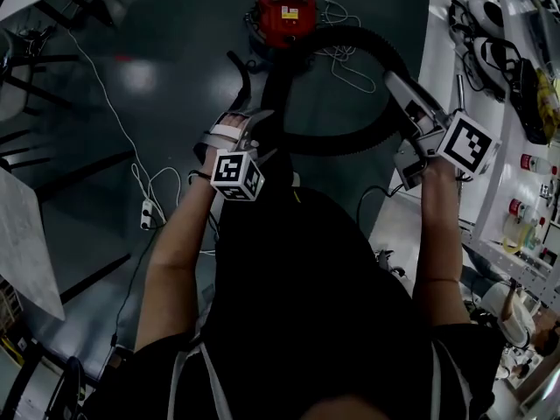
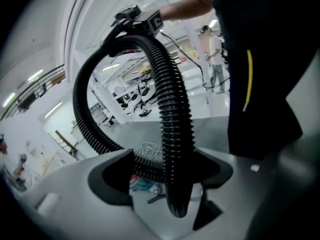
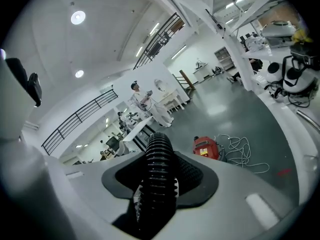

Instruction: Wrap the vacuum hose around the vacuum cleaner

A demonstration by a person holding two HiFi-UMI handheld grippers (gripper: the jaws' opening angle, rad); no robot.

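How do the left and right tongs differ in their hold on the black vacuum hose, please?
The right tongs clamp the hose snugly from both sides; the left tongs stand open, with a gap beside the hose. The right tongs hold the loop's right side; the left tongs sit at its left. Both have the hose running between them.
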